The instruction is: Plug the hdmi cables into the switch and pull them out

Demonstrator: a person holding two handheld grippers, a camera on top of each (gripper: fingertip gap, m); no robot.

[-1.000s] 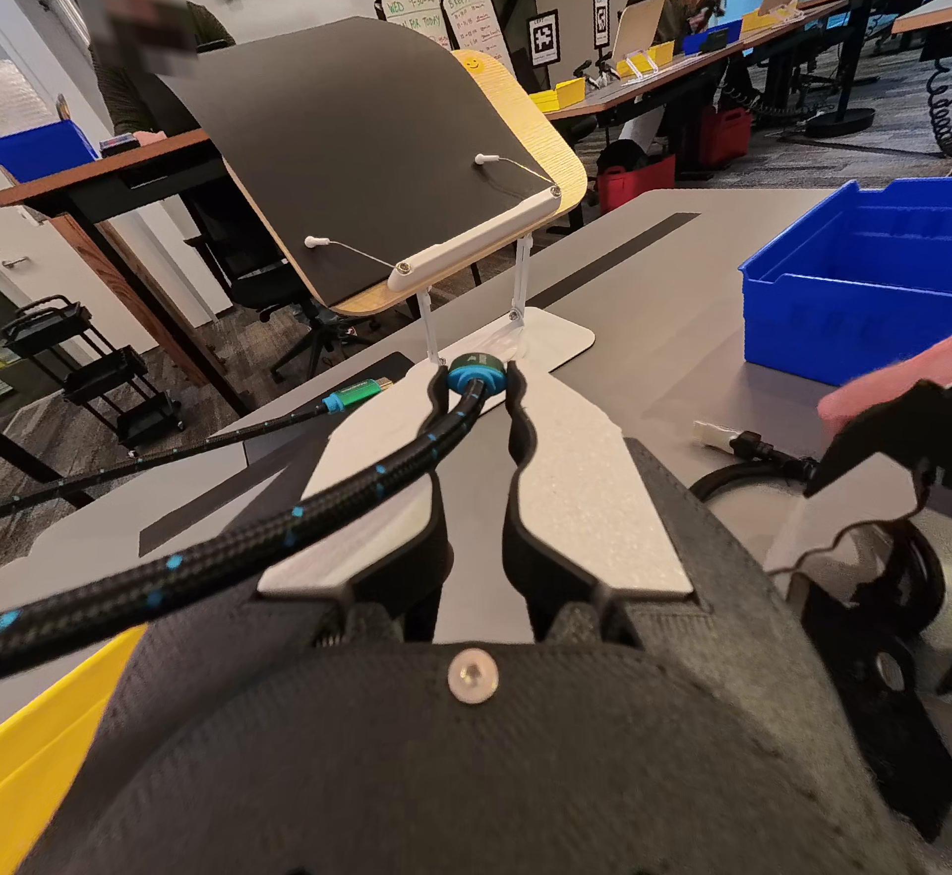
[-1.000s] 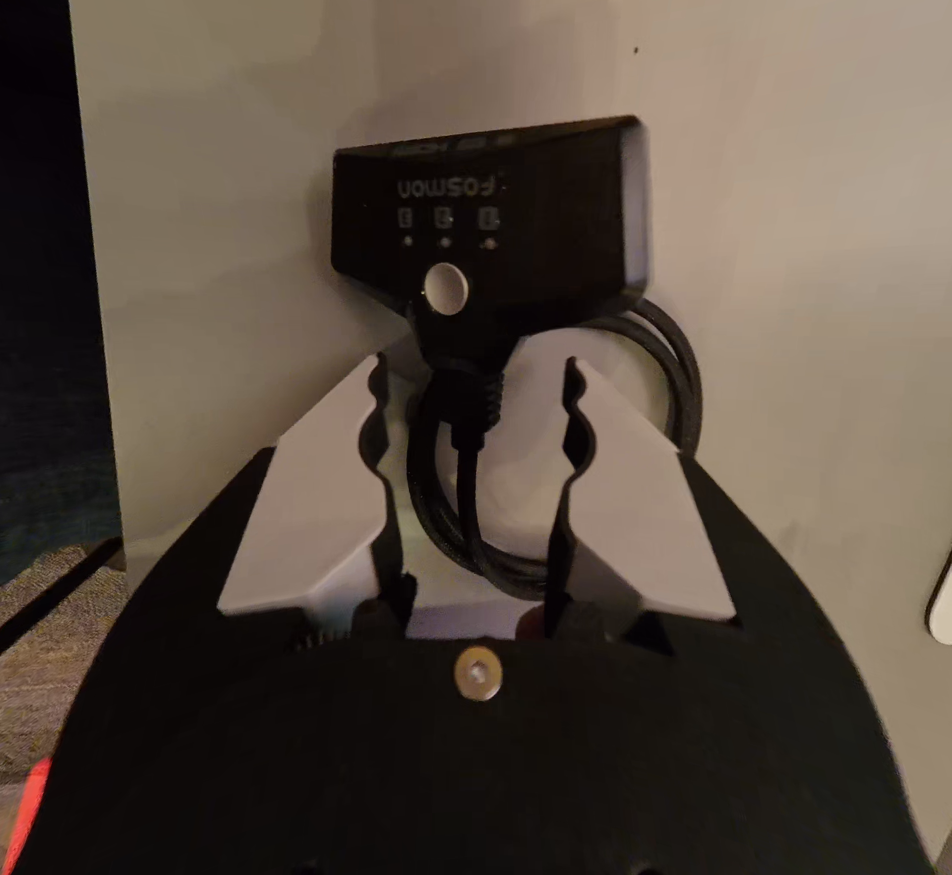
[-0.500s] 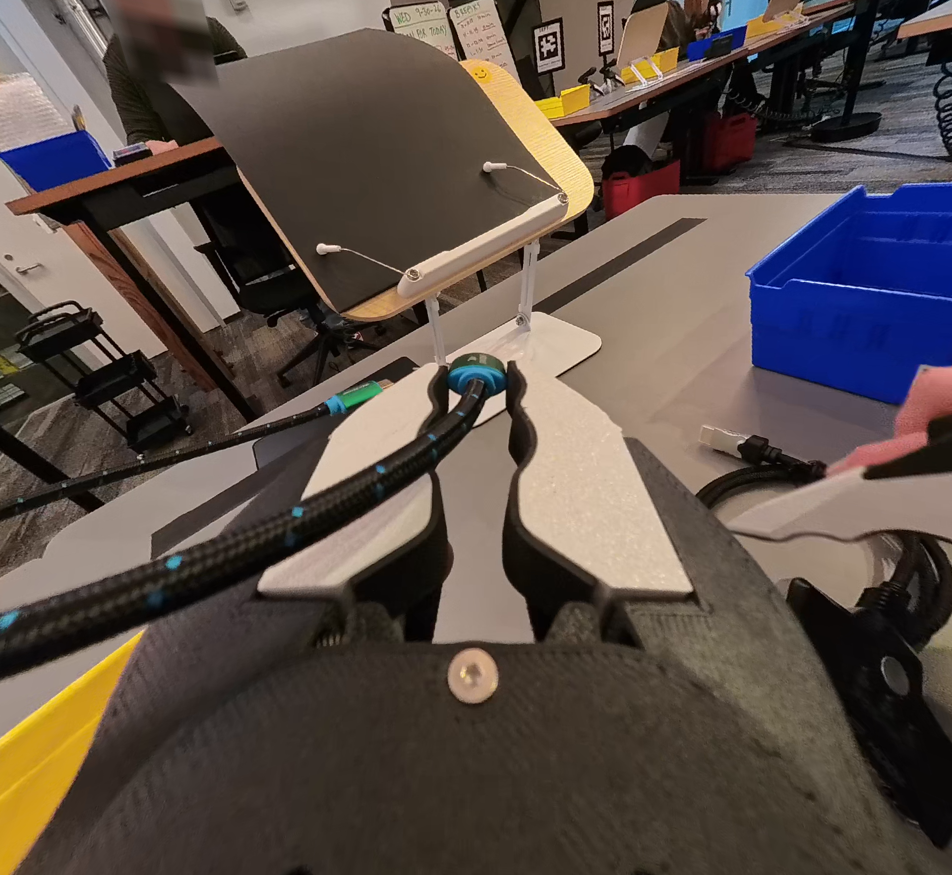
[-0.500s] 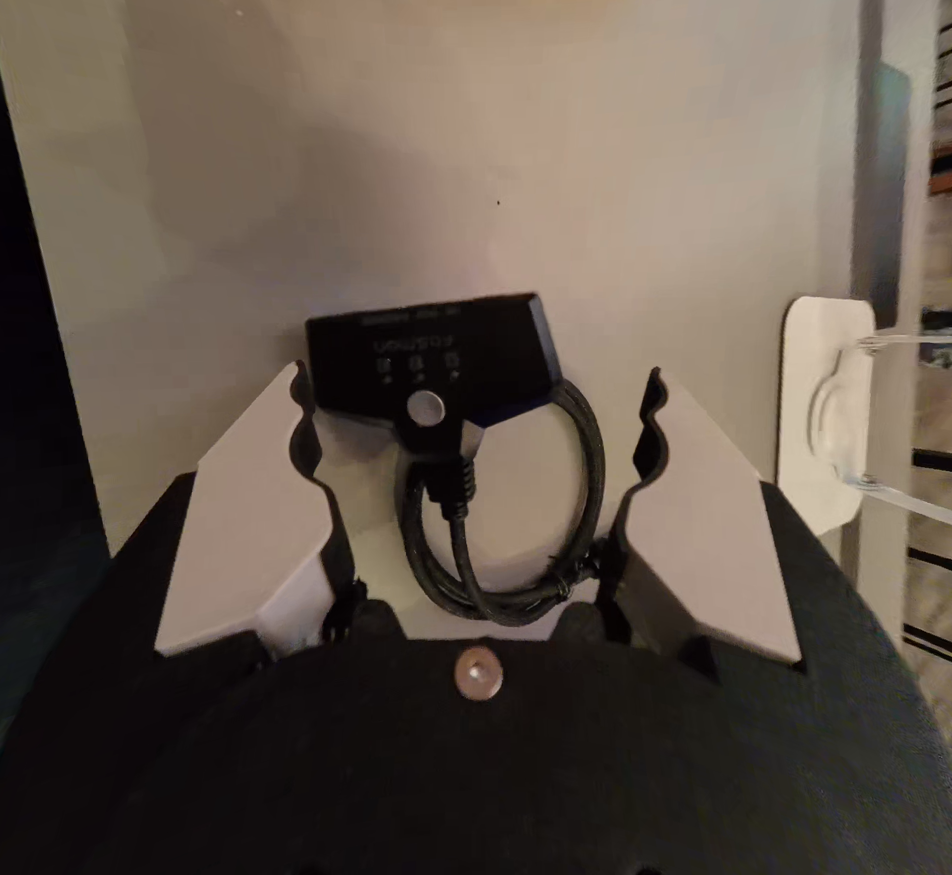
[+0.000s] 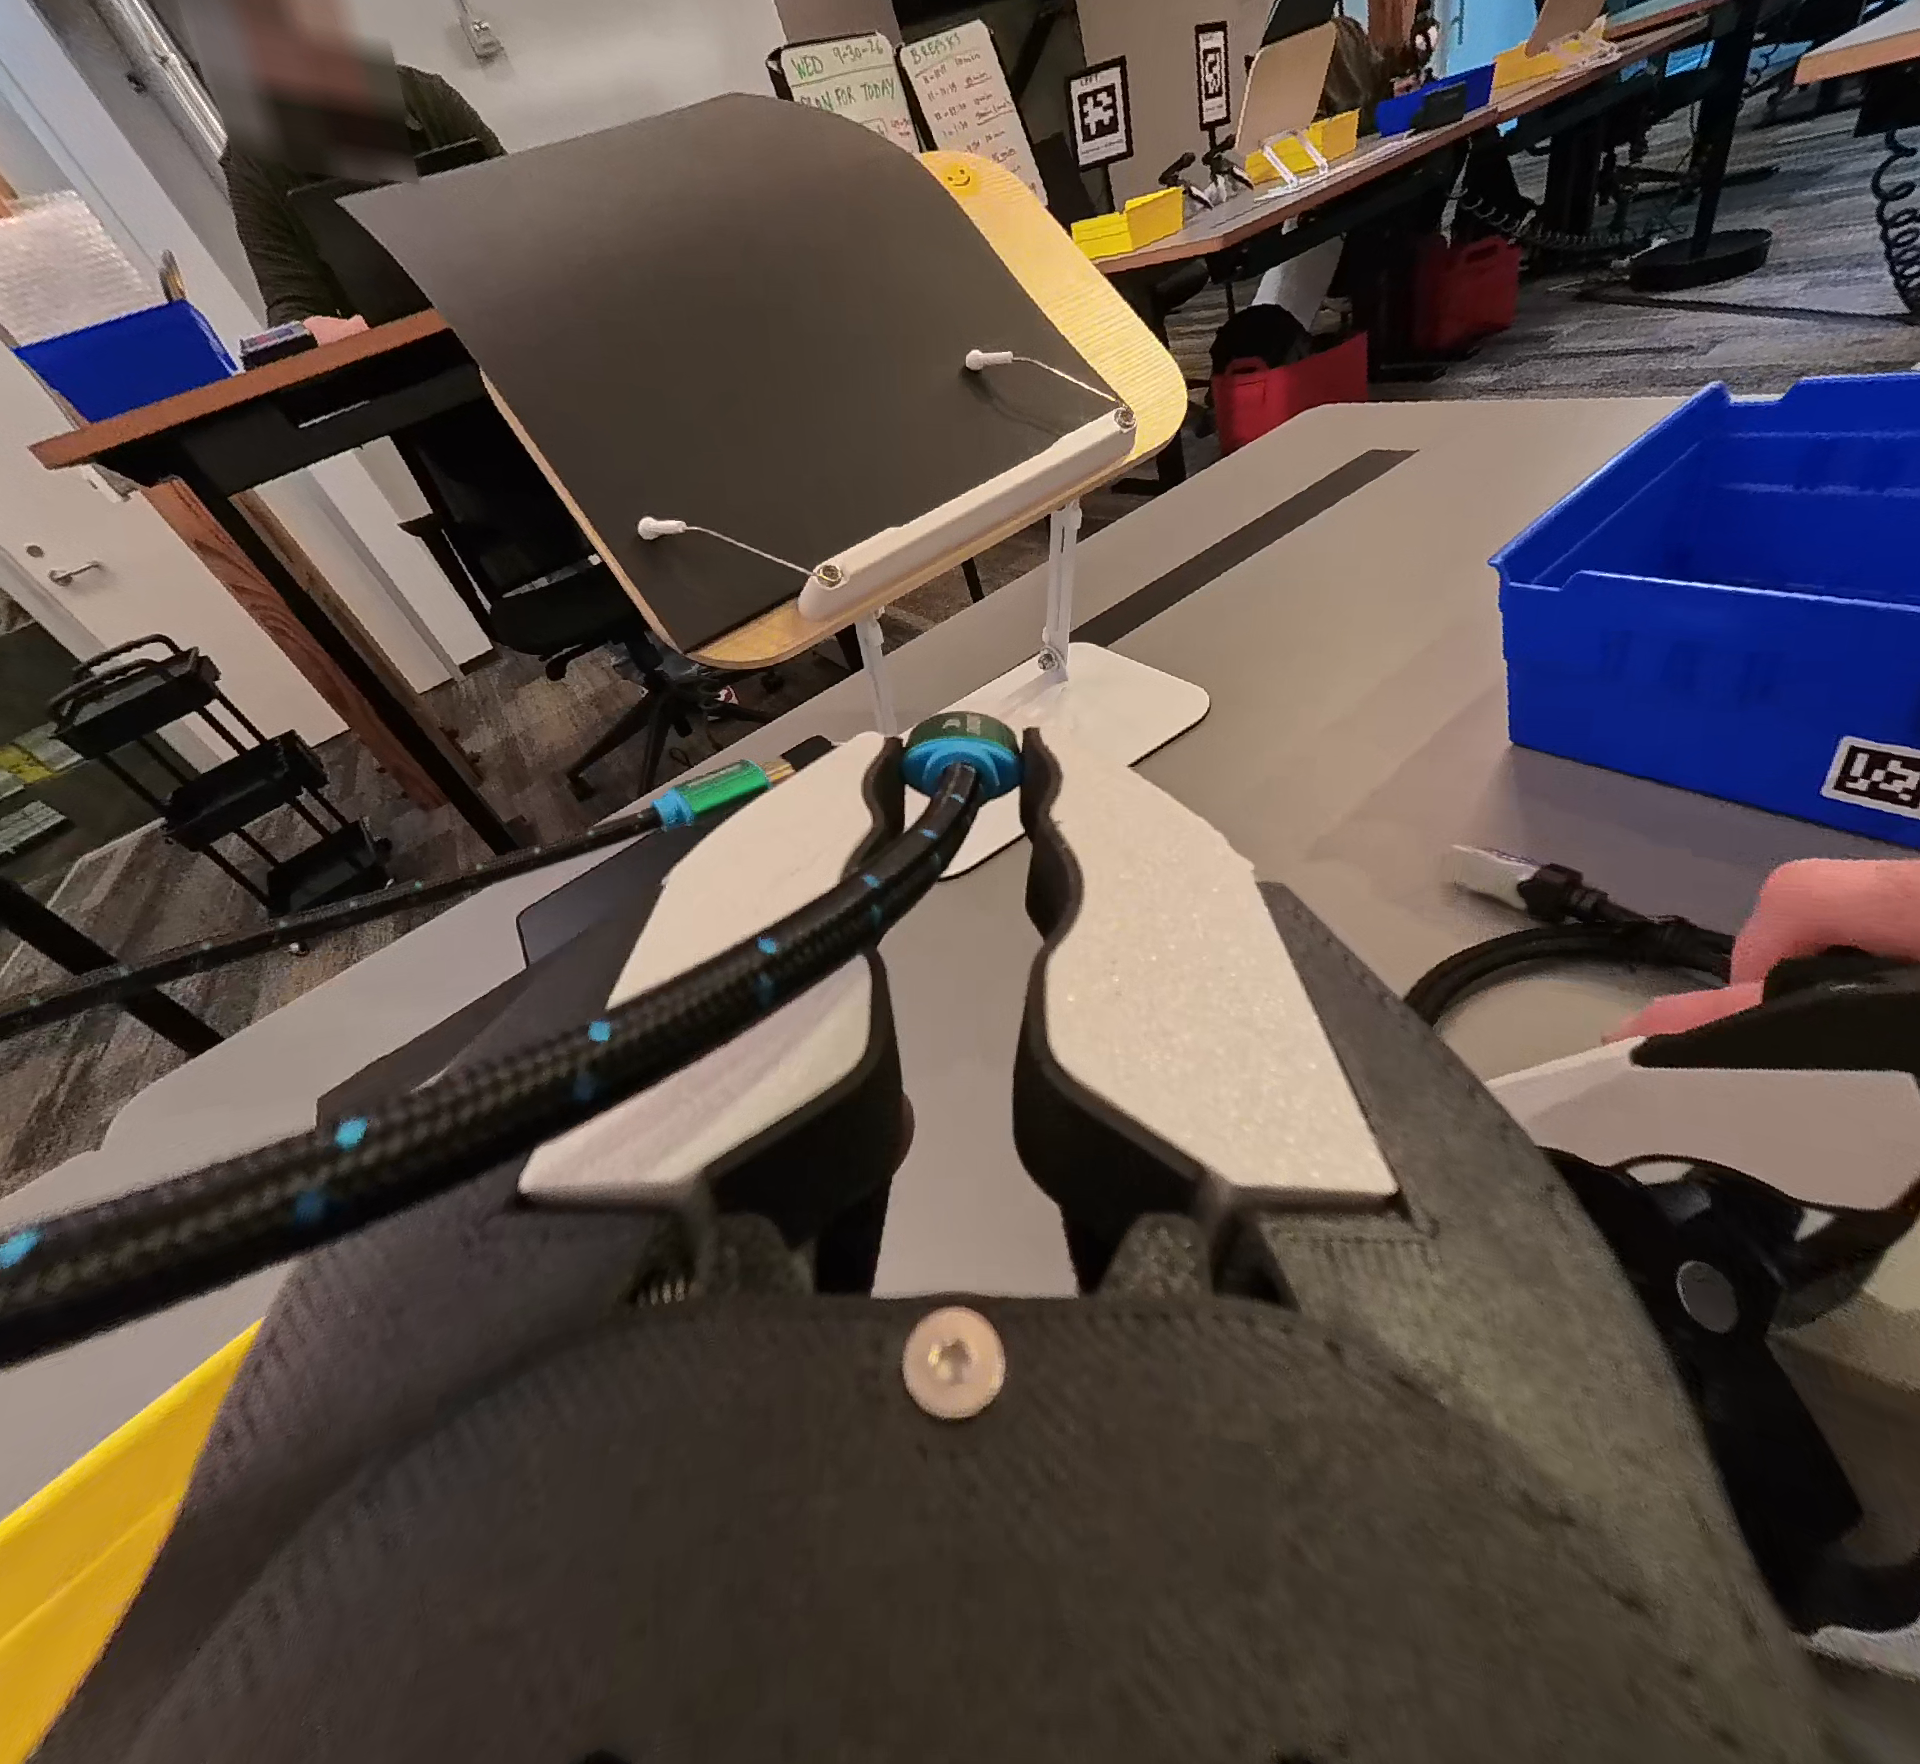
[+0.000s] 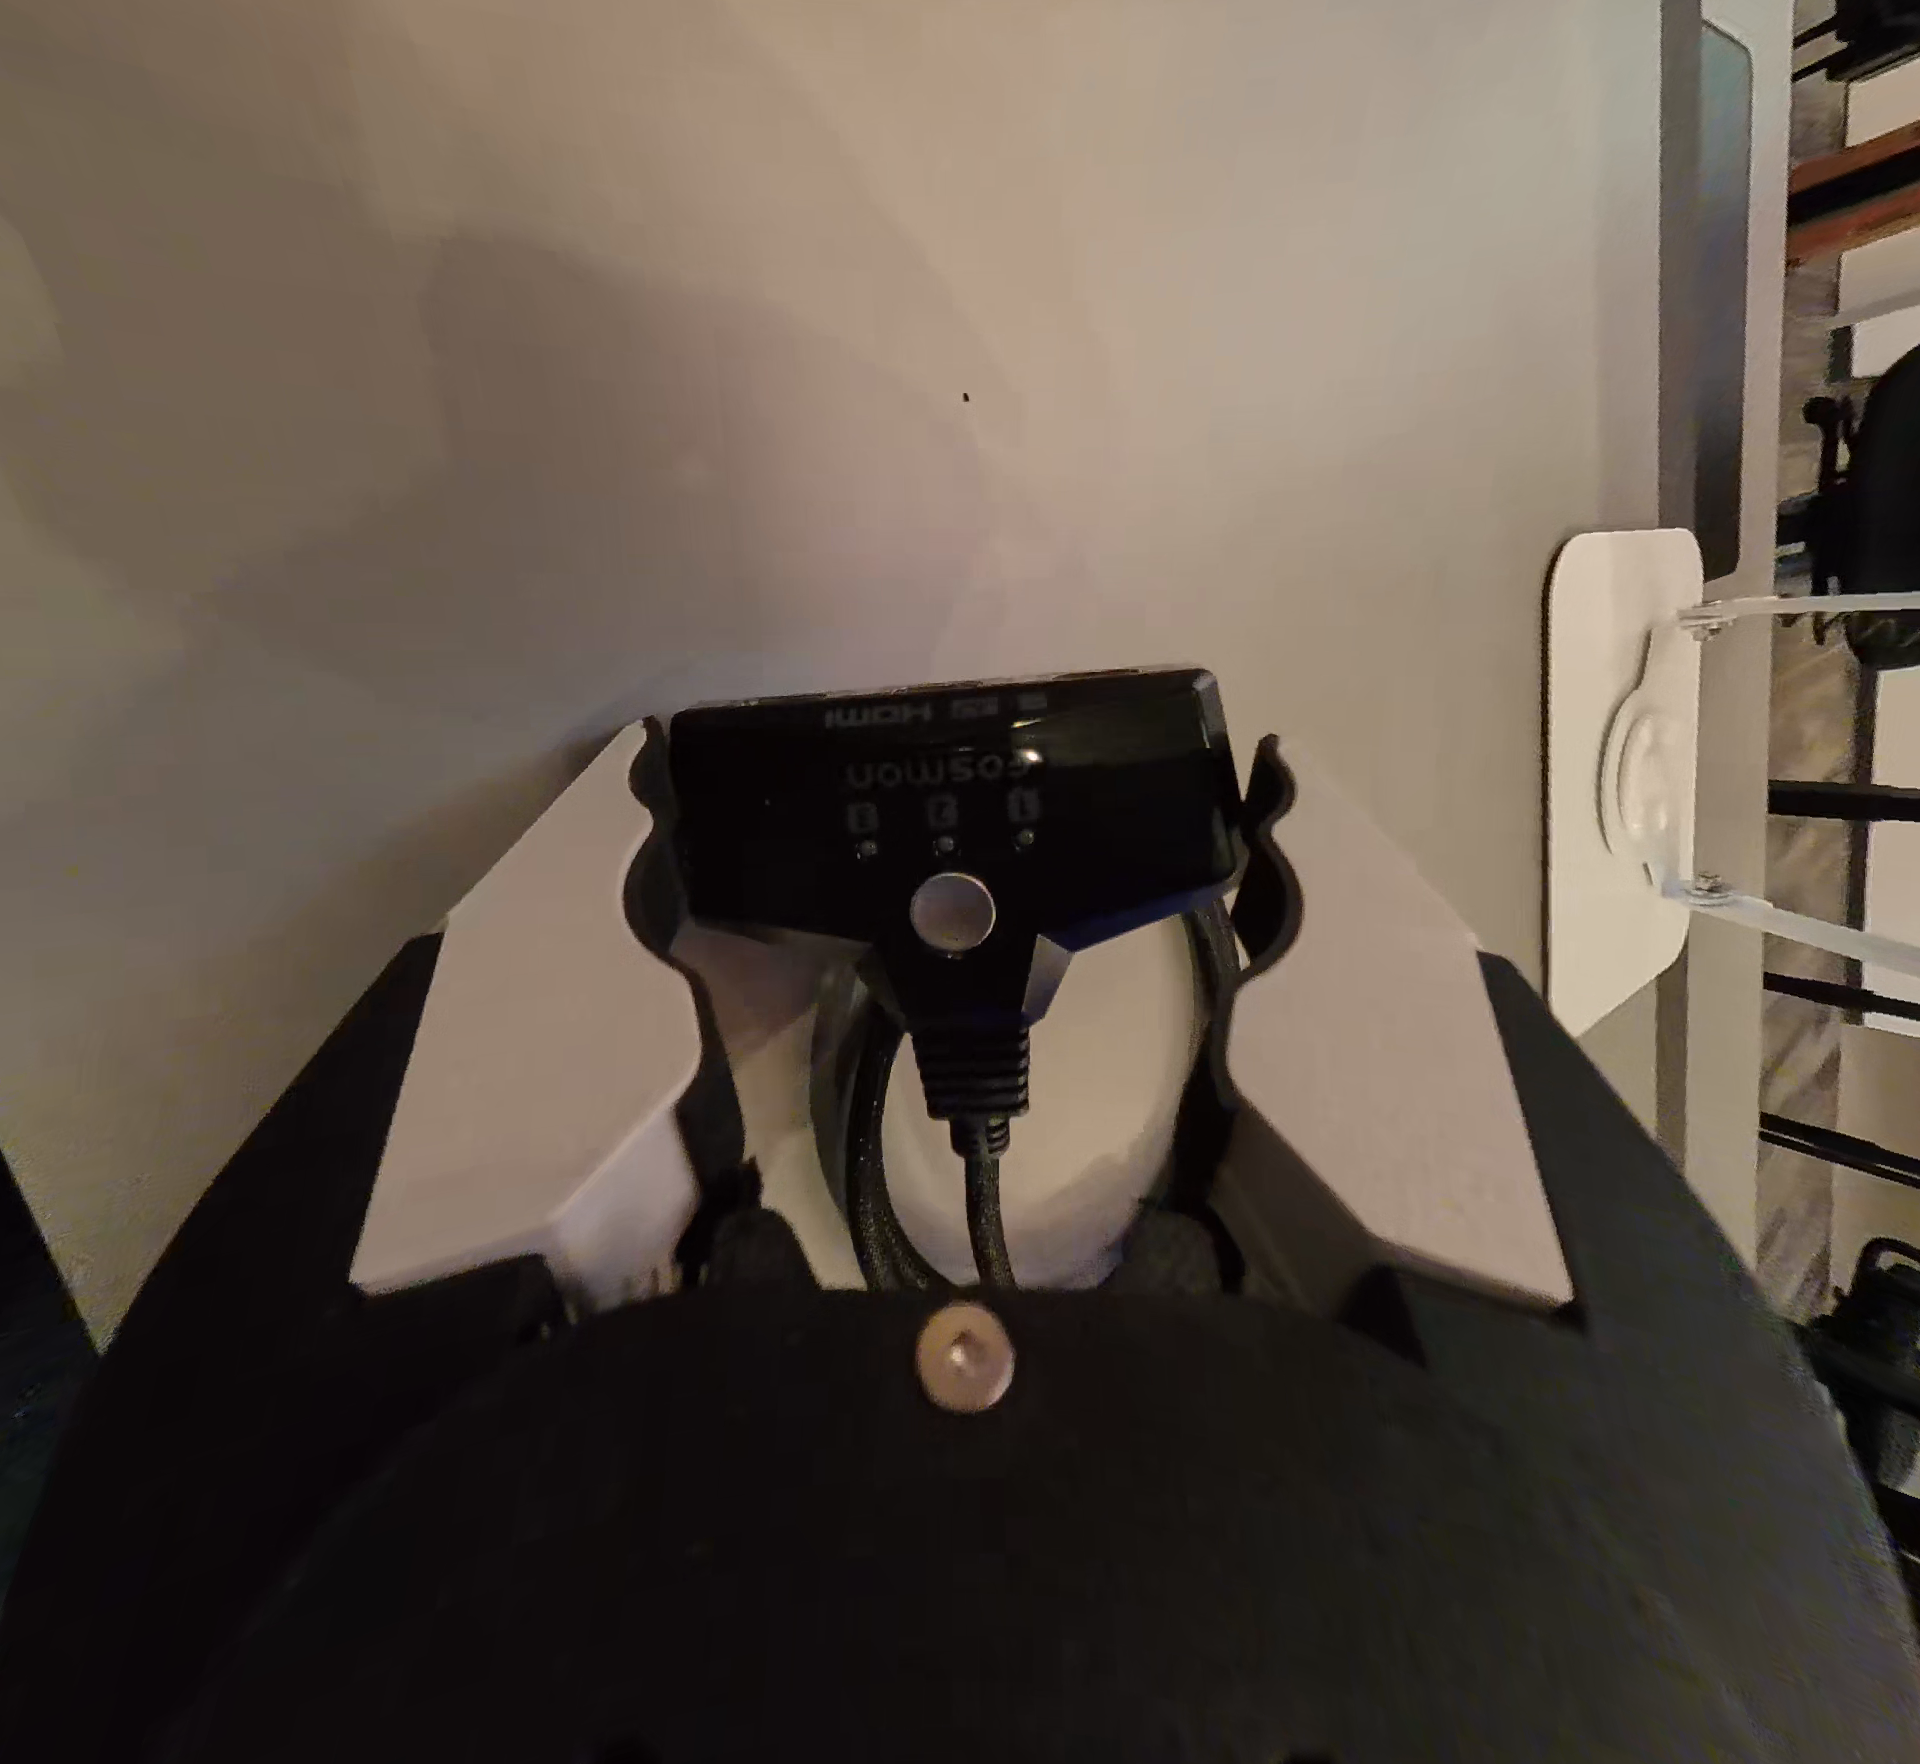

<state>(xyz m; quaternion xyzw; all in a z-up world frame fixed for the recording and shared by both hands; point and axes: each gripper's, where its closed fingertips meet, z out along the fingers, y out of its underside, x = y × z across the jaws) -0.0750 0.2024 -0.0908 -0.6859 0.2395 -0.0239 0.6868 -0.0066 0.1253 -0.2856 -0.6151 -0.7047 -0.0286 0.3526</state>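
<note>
Left gripper [image 5: 958, 764] clenched on braided cable's plug [image 5: 956, 750], raised over table [image 5: 1351, 727]. Right gripper [image 6: 951, 784] straddles switch [image 6: 951, 821] on table; actual squeeze indeterminate. Step: pre-insertion. Next: steady switch, align plug to port.

Black HDMI switch [image 6: 951, 821] lies flat at frame centre, pigtail cable [image 6: 982, 1195] trailing toward the bottom. Braided black-and-blue HDMI cable [image 5: 582, 1060] crosses from left edge to centre; its green-blue plug [image 5: 958, 750] sits mid-frame.

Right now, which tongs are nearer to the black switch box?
Right. The right tongs bracket the switch box with a finger on each side. The left tongs are elsewhere, clamped on a braided cable's plug.
</note>
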